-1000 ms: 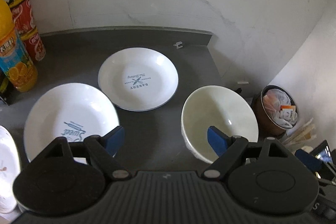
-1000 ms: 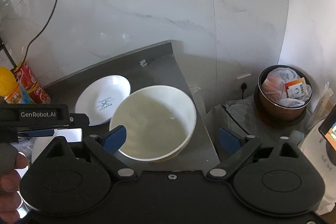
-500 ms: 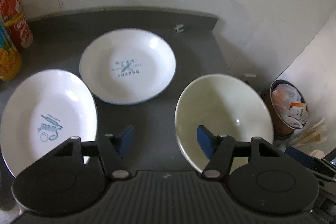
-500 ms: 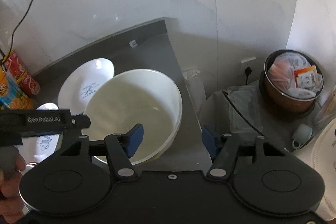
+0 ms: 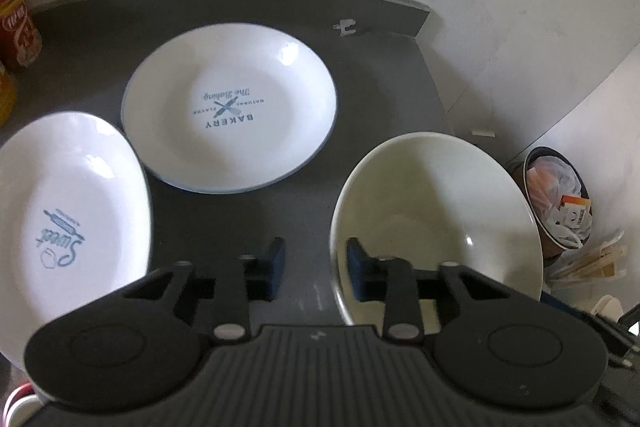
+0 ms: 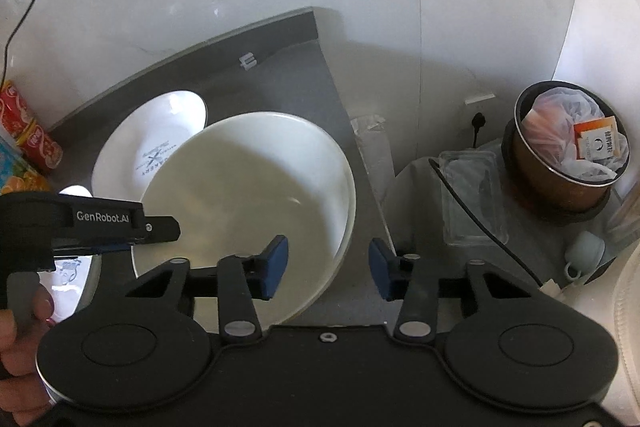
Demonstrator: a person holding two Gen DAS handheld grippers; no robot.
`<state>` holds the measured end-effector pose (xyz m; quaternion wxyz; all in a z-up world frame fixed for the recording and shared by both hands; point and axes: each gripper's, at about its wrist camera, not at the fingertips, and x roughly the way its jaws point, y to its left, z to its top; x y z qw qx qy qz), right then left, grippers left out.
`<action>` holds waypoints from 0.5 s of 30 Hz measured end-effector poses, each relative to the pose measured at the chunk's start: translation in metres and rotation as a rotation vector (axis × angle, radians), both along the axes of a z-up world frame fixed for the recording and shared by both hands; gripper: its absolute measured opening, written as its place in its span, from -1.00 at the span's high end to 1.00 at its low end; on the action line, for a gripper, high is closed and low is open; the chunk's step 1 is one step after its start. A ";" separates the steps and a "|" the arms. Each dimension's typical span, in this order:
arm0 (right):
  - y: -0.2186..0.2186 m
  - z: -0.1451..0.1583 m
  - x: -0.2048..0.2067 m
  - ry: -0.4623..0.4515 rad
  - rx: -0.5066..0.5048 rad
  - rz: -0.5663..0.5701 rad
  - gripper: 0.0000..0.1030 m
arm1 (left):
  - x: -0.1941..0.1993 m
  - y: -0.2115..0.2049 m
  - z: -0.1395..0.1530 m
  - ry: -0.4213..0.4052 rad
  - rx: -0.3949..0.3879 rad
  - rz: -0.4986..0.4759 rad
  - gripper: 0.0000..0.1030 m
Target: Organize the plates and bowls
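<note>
A cream bowl (image 5: 436, 211) stands on the dark counter (image 5: 360, 99) near its right edge. My left gripper (image 5: 316, 267) straddles the bowl's left rim, one pad inside and one outside, with a gap still showing, so it is open. In the right wrist view my right gripper (image 6: 328, 265) straddles the right rim of the bowl (image 6: 248, 187) the same way, open and narrow. A white "Bakery" plate (image 5: 228, 115) lies behind the bowl, and a white "Sweet" plate (image 5: 68, 223) lies at the left. The left gripper's finger (image 6: 120, 223) reaches the bowl's left side, held by a hand (image 6: 20, 307).
Red cans (image 5: 12, 7) and an orange bottle (image 6: 16, 175) stand at the counter's far left. Marble wall rises behind. Past the counter's right edge, lower down, are a lined bin (image 6: 568, 151), a clear container (image 6: 472, 195) and a pale mug (image 6: 584, 251).
Both grippers have come closer to the bowl and their jaws have narrowed a lot. Each now sits astride the bowl's rim. The plates have not moved.
</note>
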<state>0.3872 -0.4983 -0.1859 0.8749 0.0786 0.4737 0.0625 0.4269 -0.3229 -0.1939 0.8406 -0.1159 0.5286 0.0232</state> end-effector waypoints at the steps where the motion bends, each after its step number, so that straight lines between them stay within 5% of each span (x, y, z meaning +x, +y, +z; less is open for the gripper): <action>1: 0.002 -0.001 0.001 0.005 -0.004 0.006 0.46 | 0.000 0.002 0.000 0.004 -0.010 0.009 0.58; 5: 0.002 0.000 0.002 0.008 -0.012 0.003 0.70 | 0.000 0.000 0.004 -0.014 -0.020 -0.001 0.84; 15: 0.012 0.028 -0.009 -0.060 -0.041 0.024 0.71 | -0.004 0.009 0.028 -0.040 -0.054 0.000 0.85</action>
